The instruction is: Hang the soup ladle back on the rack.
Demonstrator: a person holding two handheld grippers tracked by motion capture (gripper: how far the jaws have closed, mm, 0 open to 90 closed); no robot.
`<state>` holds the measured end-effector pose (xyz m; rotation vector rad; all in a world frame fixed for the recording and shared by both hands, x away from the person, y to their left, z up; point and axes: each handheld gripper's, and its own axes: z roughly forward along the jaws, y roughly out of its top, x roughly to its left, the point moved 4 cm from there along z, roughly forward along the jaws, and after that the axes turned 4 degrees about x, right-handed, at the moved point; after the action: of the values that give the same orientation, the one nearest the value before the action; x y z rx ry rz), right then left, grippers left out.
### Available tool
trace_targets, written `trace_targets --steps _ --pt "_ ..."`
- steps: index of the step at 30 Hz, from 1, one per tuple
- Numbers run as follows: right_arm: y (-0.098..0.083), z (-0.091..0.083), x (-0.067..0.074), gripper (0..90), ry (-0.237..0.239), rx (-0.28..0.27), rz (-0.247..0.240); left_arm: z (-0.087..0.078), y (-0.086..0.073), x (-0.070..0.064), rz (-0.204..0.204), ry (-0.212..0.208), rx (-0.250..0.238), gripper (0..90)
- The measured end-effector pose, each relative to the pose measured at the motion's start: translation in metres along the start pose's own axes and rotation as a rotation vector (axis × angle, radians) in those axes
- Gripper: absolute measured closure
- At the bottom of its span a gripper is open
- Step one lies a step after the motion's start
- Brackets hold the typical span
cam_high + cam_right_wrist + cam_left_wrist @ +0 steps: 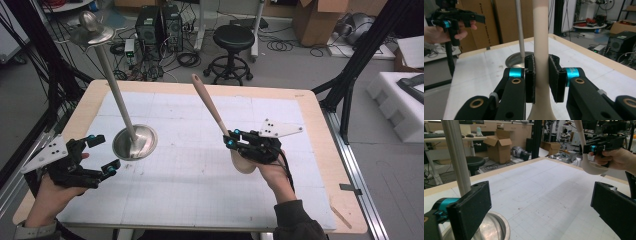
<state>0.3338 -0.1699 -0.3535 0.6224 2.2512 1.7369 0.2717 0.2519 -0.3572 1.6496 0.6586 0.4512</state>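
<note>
- The big brown boxes (486,22) behind the table in the right gripper view have writing down the side, but it is too small and blurry to read.
- No other words or brand names can be read on any of the things.
- The right gripper (235,140) is closed on the handle of a tan wooden spoon (212,112). In the right gripper view its two black pads press on the handle (541,50) from both sides.
- The spoon stands up over the middle right of the white mat (200,190). Its handle leans up and away, and its round end points down, just above the mat.
- The round end is partly hidden behind the gripper and the hand (272,175) in the high view. In the right gripper view it is cut off at the bottom.
- The left gripper (102,155) is open, with a wide gap between its jaws and nothing in them.
- Just beside the left gripper stands a shiny metal stand (134,142). It has a round dish-like foot on the mat and a long thin pole.
- At the top of the pole is a small metal plate with a ball (90,22) on it.
- In the left gripper view the pole (456,157) is cut off at the top and the foot is partly hidden behind one black jaw.
- An open cardboard box (499,147) sits on the floor in the left gripper view. What is inside it cannot be seen.
- A black stool (232,47) stands on the floor behind the table.
</note>
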Motion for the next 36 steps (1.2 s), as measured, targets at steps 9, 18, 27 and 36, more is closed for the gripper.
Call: trace_targets --steps 9,18,27,36 --pt "0.010 0.001 0.001 77.6 0.005 -0.040 0.019 -0.001 -0.001 0.002 -0.005 0.004 -0.001 3.4" --pt "0.028 0.007 0.006 77.6 0.010 -0.051 -0.003 -0.003 -0.001 0.003 -0.008 0.006 -0.004 3.4" --pt "0.049 0.016 0.009 77.6 0.016 -0.052 -0.010 -0.009 0.000 0.005 -0.011 0.012 -0.014 3.4" --pt "0.061 0.027 0.011 77.6 0.031 -0.048 -0.015 -0.013 0.003 0.006 -0.012 0.018 -0.027 3.4"
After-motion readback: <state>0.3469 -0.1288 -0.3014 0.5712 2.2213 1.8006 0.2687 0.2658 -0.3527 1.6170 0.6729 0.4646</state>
